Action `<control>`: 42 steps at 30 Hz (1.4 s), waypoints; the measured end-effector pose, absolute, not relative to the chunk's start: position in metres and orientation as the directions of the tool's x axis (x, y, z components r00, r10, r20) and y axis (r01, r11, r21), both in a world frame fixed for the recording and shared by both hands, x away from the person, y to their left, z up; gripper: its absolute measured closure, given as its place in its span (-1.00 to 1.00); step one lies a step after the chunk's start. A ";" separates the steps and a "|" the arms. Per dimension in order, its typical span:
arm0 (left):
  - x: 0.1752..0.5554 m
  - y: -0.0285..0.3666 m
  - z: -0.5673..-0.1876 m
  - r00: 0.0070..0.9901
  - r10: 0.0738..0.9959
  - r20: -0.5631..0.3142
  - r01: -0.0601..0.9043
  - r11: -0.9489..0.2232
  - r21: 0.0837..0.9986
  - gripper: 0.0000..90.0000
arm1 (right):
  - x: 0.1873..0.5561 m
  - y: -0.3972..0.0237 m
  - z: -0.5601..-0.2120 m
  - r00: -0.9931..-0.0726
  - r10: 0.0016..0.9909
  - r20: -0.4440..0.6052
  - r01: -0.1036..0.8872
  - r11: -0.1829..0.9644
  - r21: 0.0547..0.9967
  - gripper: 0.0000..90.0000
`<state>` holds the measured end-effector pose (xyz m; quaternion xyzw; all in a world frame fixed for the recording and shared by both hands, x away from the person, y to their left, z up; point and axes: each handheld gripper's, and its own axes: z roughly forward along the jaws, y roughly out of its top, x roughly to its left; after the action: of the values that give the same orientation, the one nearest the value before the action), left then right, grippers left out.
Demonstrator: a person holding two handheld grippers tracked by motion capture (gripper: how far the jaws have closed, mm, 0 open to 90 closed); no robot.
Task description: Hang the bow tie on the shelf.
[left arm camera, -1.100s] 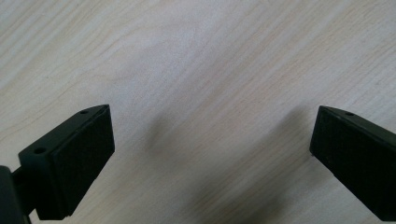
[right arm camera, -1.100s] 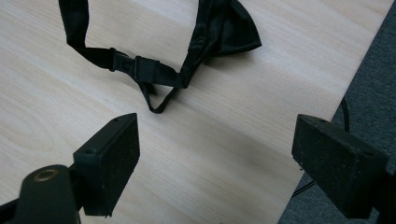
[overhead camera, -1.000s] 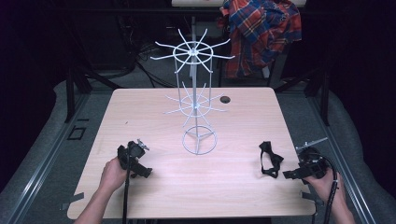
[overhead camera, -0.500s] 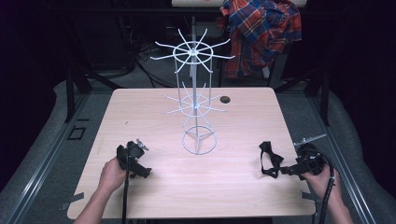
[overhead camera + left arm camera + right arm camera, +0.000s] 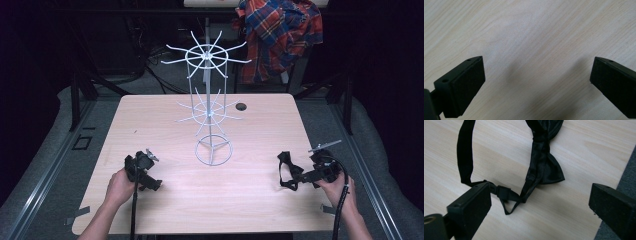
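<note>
Both grippers, left (image 5: 536, 82) and right (image 5: 541, 212), spread wide over pale wood table (image 5: 165, 125); bow tie (image 5: 546, 167) cut off above; dark room.

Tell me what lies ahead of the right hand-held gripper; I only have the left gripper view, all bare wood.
Observer: A black satin bow tie with its strap lies on the light wooden table, just ahead of the right hand-held gripper.
Operator: Is it gripped?
Observer: No, the jaws stand wide apart, the strap's clasp beside one of them.
Operator: Anything else on the table?
Observer: A white wire spinner rack stands mid-table, its arms bare.
</note>
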<state>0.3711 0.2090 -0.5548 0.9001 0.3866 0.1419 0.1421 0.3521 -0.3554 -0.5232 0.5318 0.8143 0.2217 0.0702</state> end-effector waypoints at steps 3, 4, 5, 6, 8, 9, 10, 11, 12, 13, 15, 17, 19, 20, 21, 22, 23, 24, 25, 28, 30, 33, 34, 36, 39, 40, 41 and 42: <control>0.371 0.208 -0.555 0.664 0.734 0.146 0.655 -0.664 0.361 -1.00 | 0.357 -0.352 -0.525 -0.430 0.896 0.113 0.834 0.346 0.430 -0.87; 0.371 0.208 -0.555 0.664 0.734 0.146 0.655 -0.664 0.361 -1.00 | 0.357 -0.352 -0.525 -0.430 0.896 0.113 0.834 0.346 0.430 -0.87; 0.371 0.208 -0.555 0.664 0.733 0.147 0.655 -0.665 0.360 -1.00 | 0.358 -0.351 -0.525 -0.421 0.900 0.112 0.833 0.335 0.440 -0.70; 0.371 0.208 -0.555 0.664 0.733 0.146 0.654 -0.664 0.361 -1.00 | 0.358 -0.351 -0.525 -0.421 0.900 0.112 0.833 0.335 0.440 -0.70; 0.371 0.208 -0.555 0.664 0.733 0.146 0.654 -0.664 0.362 -1.00 | 0.361 -0.350 -0.526 -0.421 0.899 0.119 0.833 0.331 0.444 -0.66; 0.371 0.208 -0.555 0.664 0.733 0.146 0.654 -0.664 0.362 -1.00 | 0.362 -0.350 -0.527 -0.418 0.901 0.117 0.832 0.328 0.447 -0.61; 0.371 0.208 -0.555 0.664 0.733 0.146 0.654 -0.665 0.362 -1.00 | 0.364 -0.350 -0.527 -0.423 0.899 0.115 0.833 0.337 0.438 -0.56; 0.371 0.208 -0.555 0.664 0.733 0.147 0.654 -0.664 0.363 -1.00 | 0.365 -0.350 -0.527 -0.419 0.900 0.123 0.835 0.328 0.442 -0.53; 0.371 0.208 -0.555 0.663 0.734 0.148 0.654 -0.664 0.363 -1.00 | 0.367 -0.350 -0.528 -0.417 0.900 0.124 0.833 0.324 0.449 -0.53; 0.371 0.208 -0.555 0.661 0.735 0.154 0.653 -0.664 0.365 -1.00 | 0.369 -0.349 -0.529 -0.414 0.901 0.130 0.836 0.320 0.445 -0.51; 0.371 0.208 -0.555 0.660 0.735 0.154 0.653 -0.663 0.366 -1.00 | 0.372 -0.348 -0.529 -0.416 0.901 0.123 0.833 0.324 0.448 -0.40; 0.371 0.208 -0.555 0.660 0.736 0.155 0.653 -0.663 0.366 -1.00 | 0.374 -0.345 -0.531 -0.411 0.904 0.117 0.833 0.320 0.451 -0.31; 0.371 0.208 -0.555 0.664 0.734 0.146 0.654 -0.664 0.363 -1.00 | 0.378 -0.342 -0.533 -0.421 0.901 0.107 0.831 0.336 0.442 -0.21; 0.371 0.208 -0.555 0.664 0.734 0.146 0.654 -0.664 0.363 -1.00 | 0.378 -0.342 -0.533 -0.421 0.901 0.107 0.831 0.336 0.442 -0.21; 0.371 0.208 -0.555 0.661 0.735 0.153 0.653 -0.663 0.366 -1.00 | 0.382 -0.338 -0.535 -0.429 0.897 0.108 0.832 0.346 0.434 -0.12; 0.371 0.208 -0.555 0.661 0.735 0.153 0.653 -0.663 0.366 -1.00 | 0.383 -0.336 -0.536 -0.425 0.900 0.093 0.830 0.347 0.437 -0.08; 0.371 0.208 -0.555 0.660 0.736 0.153 0.654 -0.662 0.366 -1.00 | 0.384 -0.335 -0.536 -0.433 0.896 0.102 0.831 0.352 0.430 -0.05; 0.371 0.208 -0.555 0.660 0.736 0.153 0.654 -0.662 0.366 -1.00 | 0.384 -0.335 -0.536 -0.433 0.896 0.102 0.831 0.352 0.430 -0.05; 0.371 0.208 -0.555 0.660 0.735 0.153 0.654 -0.663 0.365 -1.00 | 0.386 -0.333 -0.537 -0.429 0.897 0.106 0.833 0.347 0.431 -0.04; 0.371 0.208 -0.556 0.660 0.736 0.151 0.655 -0.662 0.364 -1.00 | 0.388 -0.331 -0.538 -0.424 0.898 0.112 0.833 0.339 0.438 0.02; 0.371 0.208 -0.556 0.660 0.736 0.151 0.655 -0.663 0.363 -1.00 | 0.389 -0.331 -0.538 -0.408 0.906 0.113 0.832 0.318 0.455 0.06; 0.371 0.208 -0.555 0.661 0.735 0.152 0.653 -0.664 0.364 -1.00 | 0.389 -0.335 -0.539 -0.410 0.905 0.114 0.836 0.323 0.443 0.11; 0.371 0.208 -0.555 0.661 0.735 0.152 0.653 -0.664 0.364 -1.00 | 0.389 -0.335 -0.539 -0.410 0.905 0.114 0.836 0.323 0.443 0.11; 0.371 0.208 -0.555 0.665 0.733 0.145 0.654 -0.665 0.360 -1.00 | 0.389 -0.335 -0.540 -0.402 0.909 0.109 0.841 0.319 0.438 0.13; 0.371 0.208 -0.555 0.661 0.735 0.151 0.655 -0.663 0.362 -1.00 | 0.389 -0.336 -0.541 -0.403 0.909 0.104 0.841 0.323 0.434 0.16; 0.371 0.208 -0.555 0.661 0.735 0.151 0.655 -0.664 0.362 -1.00 | 0.389 -0.335 -0.542 -0.398 0.912 0.098 0.844 0.323 0.428 0.18; 0.371 0.208 -0.555 0.661 0.735 0.152 0.654 -0.664 0.362 -1.00 | 0.389 -0.335 -0.542 -0.401 0.911 0.097 0.843 0.325 0.430 0.20; 0.371 0.208 -0.555 0.662 0.734 0.151 0.654 -0.665 0.362 -1.00 | 0.389 -0.334 -0.543 -0.400 0.912 0.097 0.843 0.324 0.429 0.20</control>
<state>0.3709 0.2084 -0.5550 0.9010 0.3850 0.1435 0.1393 0.3889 -0.3342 -0.5429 0.5418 0.8096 0.2106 0.0813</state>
